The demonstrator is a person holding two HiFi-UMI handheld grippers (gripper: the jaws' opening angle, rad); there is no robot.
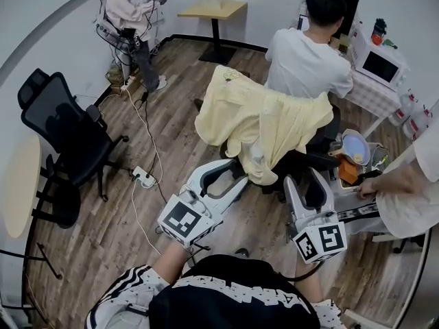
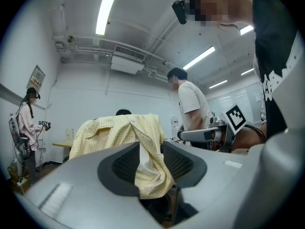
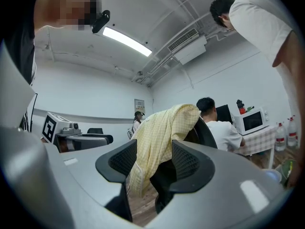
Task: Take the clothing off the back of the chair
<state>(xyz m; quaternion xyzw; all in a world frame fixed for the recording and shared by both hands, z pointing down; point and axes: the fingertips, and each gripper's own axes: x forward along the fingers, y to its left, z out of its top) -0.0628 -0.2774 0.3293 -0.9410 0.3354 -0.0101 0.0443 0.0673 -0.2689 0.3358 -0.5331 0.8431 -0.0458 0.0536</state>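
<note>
A pale yellow checked shirt [image 1: 260, 122] hangs over the back of a black office chair [image 1: 322, 142] in the middle of the head view. My left gripper [image 1: 223, 180] is held level just short of the shirt's hanging hem, jaws open, nothing pressed between them. My right gripper [image 1: 306, 184] stands open beside it, facing the chair's right side. In the left gripper view the shirt [image 2: 119, 137] shows between and beyond the open gripper [image 2: 151, 168]. The right gripper view shows the shirt [image 3: 162, 137] draped on the chair [image 3: 206, 133], ahead of the open gripper [image 3: 152, 168].
A person in a white T-shirt [image 1: 305, 60] sits at a desk just behind the chair. Another person's hand [image 1: 374, 185] rests on a cart [image 1: 353, 156] at the right. A second black chair [image 1: 65, 125] stands left; a power strip [image 1: 144, 177] and cables lie on the floor.
</note>
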